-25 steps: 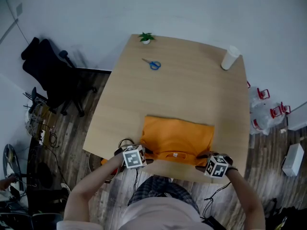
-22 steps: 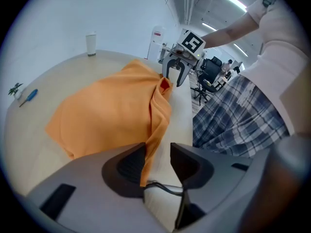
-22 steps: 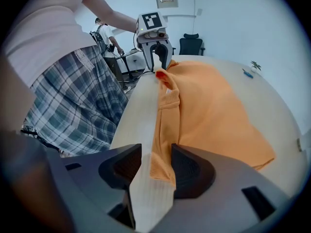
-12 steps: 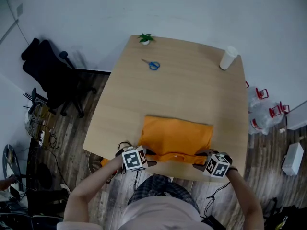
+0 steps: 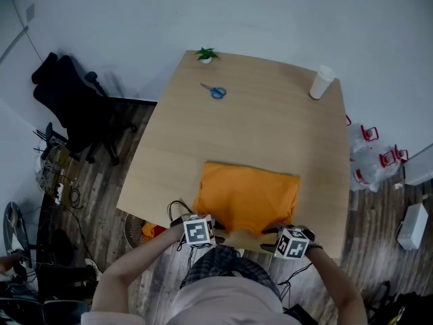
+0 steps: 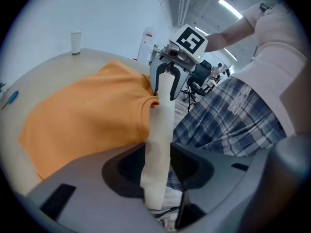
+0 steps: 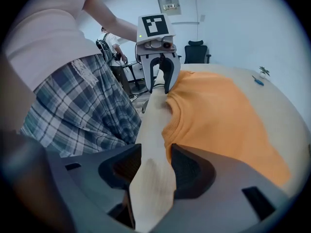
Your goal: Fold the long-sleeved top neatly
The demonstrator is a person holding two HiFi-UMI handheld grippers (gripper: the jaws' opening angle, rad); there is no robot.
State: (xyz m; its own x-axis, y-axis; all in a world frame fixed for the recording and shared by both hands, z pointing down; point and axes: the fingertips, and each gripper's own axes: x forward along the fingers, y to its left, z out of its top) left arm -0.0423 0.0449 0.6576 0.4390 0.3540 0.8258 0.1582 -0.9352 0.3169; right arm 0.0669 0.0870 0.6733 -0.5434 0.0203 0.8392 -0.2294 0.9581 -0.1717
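Orange top's near corners behind left gripper; right gripper

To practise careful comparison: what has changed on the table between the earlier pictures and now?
Both the left hand-held gripper and the right hand-held gripper slid inward along the table's near edge, toward each other, away from the orange top's near corners. Nothing was taken hold of or let go; both stand open. The top, scissors, cup and plant stayed put.

Office-like workroom, going by black swivel chair off the counter's left edge, cables on plank floor, ceiling strip lights.
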